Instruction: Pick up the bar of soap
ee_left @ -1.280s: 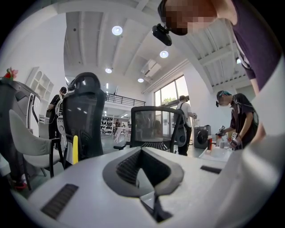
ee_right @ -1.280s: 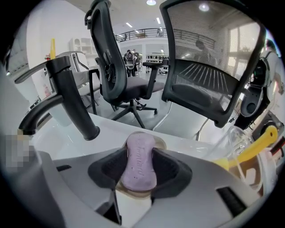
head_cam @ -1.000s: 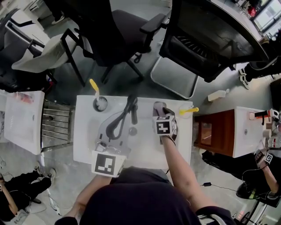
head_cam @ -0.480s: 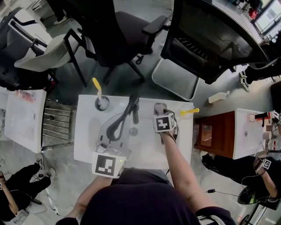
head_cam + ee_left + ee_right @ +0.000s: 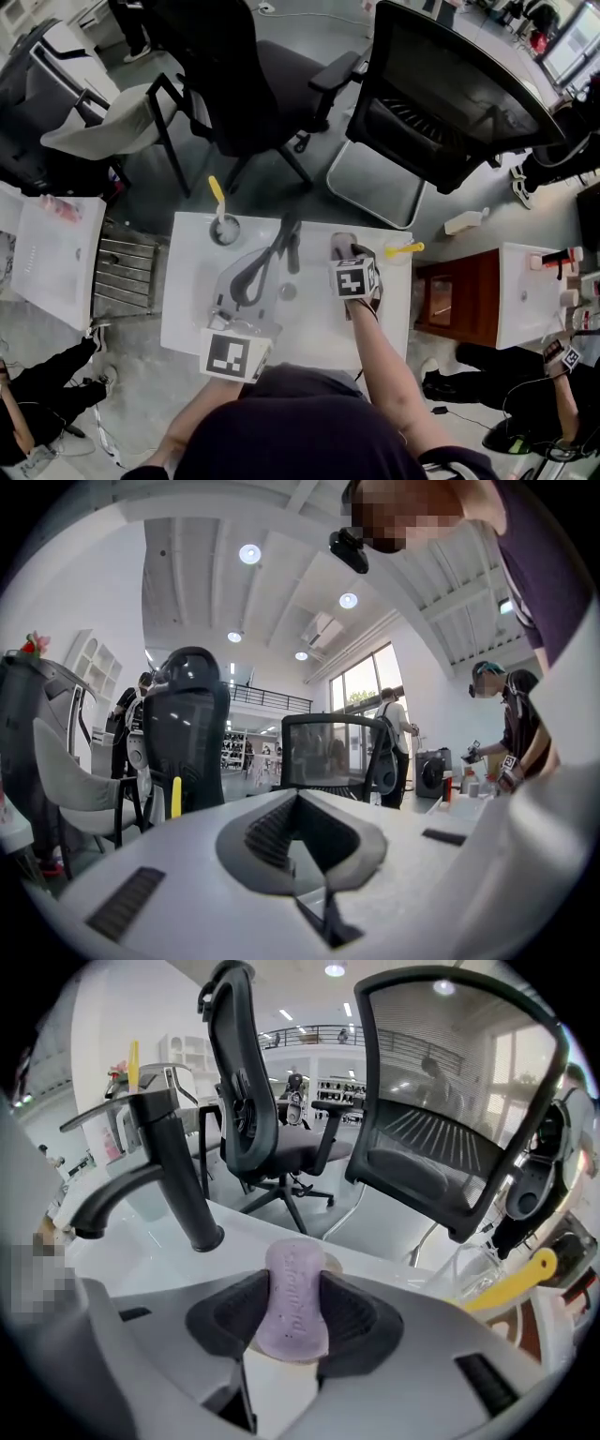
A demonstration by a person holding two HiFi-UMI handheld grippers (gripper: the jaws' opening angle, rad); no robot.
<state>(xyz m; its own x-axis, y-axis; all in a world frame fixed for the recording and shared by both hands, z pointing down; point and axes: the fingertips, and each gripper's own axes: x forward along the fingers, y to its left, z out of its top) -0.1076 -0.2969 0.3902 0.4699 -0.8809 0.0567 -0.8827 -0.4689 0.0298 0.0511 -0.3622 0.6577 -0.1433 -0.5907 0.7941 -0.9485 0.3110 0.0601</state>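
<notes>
The bar of soap is pale purple and oblong, and it stands on edge between the dark pads of my right gripper. The jaws have just been closing and now press on both its sides. Whether it still rests on the small beige dish beneath it, I cannot tell. In the head view the soap shows at the white counter's far right, just beyond the right gripper. My left gripper lies level near the counter's front, its jaws together with nothing between them.
A black faucet curves over the basin, left of the soap. A cup with a yellow toothbrush stands at the back left, and a clear cup with a yellow handle at the back right. Office chairs stand beyond the counter.
Neither gripper has visibly moved on the counter. Only the head view has shifted slightly.
</notes>
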